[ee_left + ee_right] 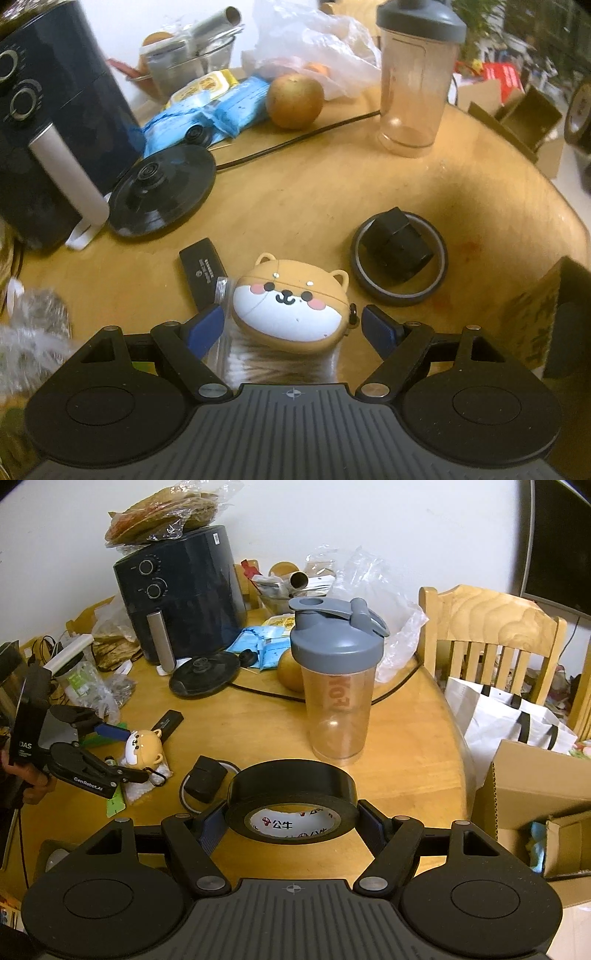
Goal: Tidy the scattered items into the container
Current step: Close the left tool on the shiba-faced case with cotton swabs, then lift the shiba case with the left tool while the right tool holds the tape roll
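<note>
two grippers, one roll held

two things concern us: a tan and white dog-faced silicone earbud case (291, 306) lies on a clear bag of cotton swabs (255, 365) on the round wooden table (332, 184), between our left gripper (293, 325)'s spread jaws, untouched. our right gripper (291, 821) is clamped on a black tape roll (291, 797). beyond stands a grey-lidded clear shaker bottle (338, 686); the cardboard box (535, 786) sits right of the table.
</note>
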`<act>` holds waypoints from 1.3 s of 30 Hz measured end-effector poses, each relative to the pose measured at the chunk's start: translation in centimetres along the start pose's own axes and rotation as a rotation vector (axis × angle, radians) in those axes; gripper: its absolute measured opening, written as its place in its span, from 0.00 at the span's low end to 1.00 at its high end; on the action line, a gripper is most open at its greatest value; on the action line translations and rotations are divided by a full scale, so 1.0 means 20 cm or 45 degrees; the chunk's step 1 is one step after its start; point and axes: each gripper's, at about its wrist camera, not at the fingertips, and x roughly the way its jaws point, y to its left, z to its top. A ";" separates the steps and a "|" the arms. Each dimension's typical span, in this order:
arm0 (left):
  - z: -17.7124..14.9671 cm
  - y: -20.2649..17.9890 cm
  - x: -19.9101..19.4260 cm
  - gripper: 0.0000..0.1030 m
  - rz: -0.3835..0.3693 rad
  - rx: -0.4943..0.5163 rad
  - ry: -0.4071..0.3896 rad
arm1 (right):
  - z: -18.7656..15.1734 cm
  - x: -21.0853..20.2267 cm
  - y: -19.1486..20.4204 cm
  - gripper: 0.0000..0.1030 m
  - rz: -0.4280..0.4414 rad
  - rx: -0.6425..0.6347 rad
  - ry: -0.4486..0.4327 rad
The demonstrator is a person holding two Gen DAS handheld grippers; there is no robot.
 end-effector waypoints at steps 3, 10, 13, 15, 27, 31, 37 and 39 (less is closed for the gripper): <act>0.01 0.00 0.02 0.80 -0.015 0.042 -0.003 | -0.01 -0.01 -0.01 0.73 -0.006 0.009 0.001; 0.02 -0.01 0.05 0.79 -0.047 0.115 -0.012 | -0.02 -0.02 -0.02 0.73 -0.024 0.027 0.002; 0.02 -0.01 0.07 0.76 -0.036 0.129 -0.007 | -0.03 -0.02 -0.03 0.73 -0.030 0.032 0.003; 0.02 0.00 0.07 0.75 -0.045 0.121 -0.014 | -0.03 -0.02 -0.03 0.73 -0.032 0.034 0.002; 0.02 0.00 0.02 0.74 -0.037 0.078 -0.060 | -0.04 -0.04 -0.02 0.73 -0.030 0.033 -0.004; 0.03 -0.01 -0.02 0.74 -0.030 0.036 -0.079 | -0.05 -0.04 -0.01 0.73 -0.026 0.028 -0.007; 0.03 -0.02 -0.08 0.74 0.002 -0.038 -0.103 | -0.04 -0.06 0.01 0.73 -0.012 0.014 -0.014; 0.03 -0.02 -0.11 0.74 0.010 -0.072 -0.112 | -0.03 -0.06 0.01 0.73 -0.006 0.006 -0.018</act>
